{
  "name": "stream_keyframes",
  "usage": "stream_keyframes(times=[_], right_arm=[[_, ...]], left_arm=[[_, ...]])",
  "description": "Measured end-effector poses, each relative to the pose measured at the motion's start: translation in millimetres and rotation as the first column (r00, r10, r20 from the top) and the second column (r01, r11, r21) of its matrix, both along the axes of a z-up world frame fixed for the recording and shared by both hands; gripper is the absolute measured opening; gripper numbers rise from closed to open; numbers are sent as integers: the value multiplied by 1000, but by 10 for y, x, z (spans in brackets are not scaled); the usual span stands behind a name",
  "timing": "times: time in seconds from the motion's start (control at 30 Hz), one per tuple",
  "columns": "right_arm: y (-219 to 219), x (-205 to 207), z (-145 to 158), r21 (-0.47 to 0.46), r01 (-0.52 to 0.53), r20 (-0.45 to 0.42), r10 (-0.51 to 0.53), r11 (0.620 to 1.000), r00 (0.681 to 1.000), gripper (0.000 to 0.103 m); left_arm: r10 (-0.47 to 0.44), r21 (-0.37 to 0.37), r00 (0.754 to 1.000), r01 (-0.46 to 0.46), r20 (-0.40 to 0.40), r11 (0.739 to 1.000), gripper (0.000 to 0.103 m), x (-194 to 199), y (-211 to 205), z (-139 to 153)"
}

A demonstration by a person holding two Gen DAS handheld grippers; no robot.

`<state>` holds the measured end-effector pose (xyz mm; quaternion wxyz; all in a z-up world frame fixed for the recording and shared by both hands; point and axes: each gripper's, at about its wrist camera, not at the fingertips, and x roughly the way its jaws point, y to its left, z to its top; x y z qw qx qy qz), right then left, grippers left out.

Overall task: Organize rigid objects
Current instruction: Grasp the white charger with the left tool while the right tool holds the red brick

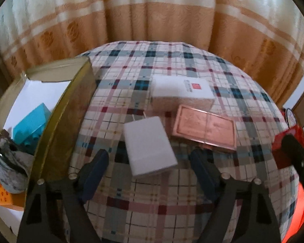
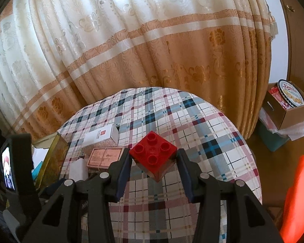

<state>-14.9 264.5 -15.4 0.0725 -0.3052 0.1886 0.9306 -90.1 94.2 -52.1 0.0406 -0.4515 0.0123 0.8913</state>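
Note:
A white charger block [image 1: 150,145] with prongs lies on the plaid tablecloth [image 1: 172,202]. My left gripper [image 1: 150,155] hovers over it, open, one finger on each side and neither pad touching. Behind the charger are a flat pink box [image 1: 204,127] and a white carton [image 1: 182,91]. My right gripper [image 2: 154,154] is shut on a red studded brick [image 2: 152,151], held corner-on above the cloth. That red brick [image 1: 287,139] also shows at the right edge of the left wrist view. A gold-walled box [image 1: 66,109] at the left holds a teal brick [image 1: 30,123].
The gold box also contains a grey object [image 1: 8,168] and an orange piece [image 1: 3,196]. Curtains [image 2: 152,50] hang behind the round table. A cardboard box with a cookie tin [image 2: 289,95] sits on the floor at the right, near an orange-red object [image 2: 298,192].

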Motion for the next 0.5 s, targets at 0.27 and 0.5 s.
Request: stream_keyframes(times=[0.27,0.5], right_arm=[[0,-8,-12,-4,0,9,0,1000,1000,48],[-6,-12,-20,1,6,16,-6,1000,1000,48]], left_arm=[[-26,14,999,27,-36,1000,68,-17,-38,18],[-66,10,997,66,-47,998,48,-21,8,29]])
